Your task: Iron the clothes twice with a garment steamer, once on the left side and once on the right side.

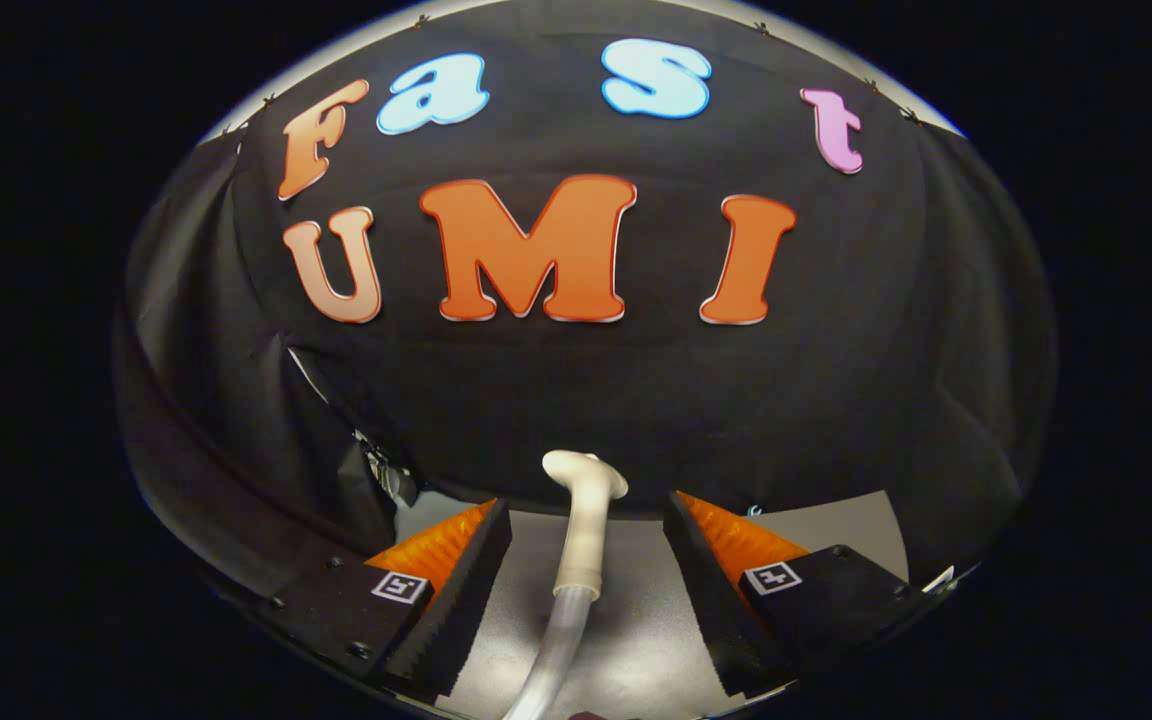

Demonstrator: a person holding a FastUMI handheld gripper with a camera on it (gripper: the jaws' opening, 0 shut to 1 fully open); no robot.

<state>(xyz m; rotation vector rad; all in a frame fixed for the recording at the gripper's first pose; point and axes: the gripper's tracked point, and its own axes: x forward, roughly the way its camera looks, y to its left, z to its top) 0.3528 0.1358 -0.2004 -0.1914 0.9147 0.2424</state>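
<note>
1. Your gripper (586, 560) has its jaws wide apart, and neither finger touches anything. By my reading, nothing of the ironing is done yet: both passes, left side and right side, remain ahead of you.

2. The garment steamer (581, 520) lies on the table (826, 530) between the fingers, running toward 12 o'clock from the gripper. You see its cream-white handle, a smooth, rounded tube that bends at the far end into a flared, flattened head. That head sits just ahead of the fingertips, close against the foot of the black cloth wall (576, 390).

3. Nearer to you, the handle joins a clear hose (551, 660), which is ribbed and translucent and curves off toward 7 o'clock. It looks flexible, so expect it to drag as you lift.

4. The table is a matte grey, flat and faintly glossy under the light.

5. The cloth wall hangs in soft folds, gathering at 9 o'clock. I cannot make out any garment, so you will have to find the clothes once you have taken hold of the steamer.

6. The finger pads (456, 600) show a serrated, toothed edge, which should bite well on the smooth plastic handle.
</note>
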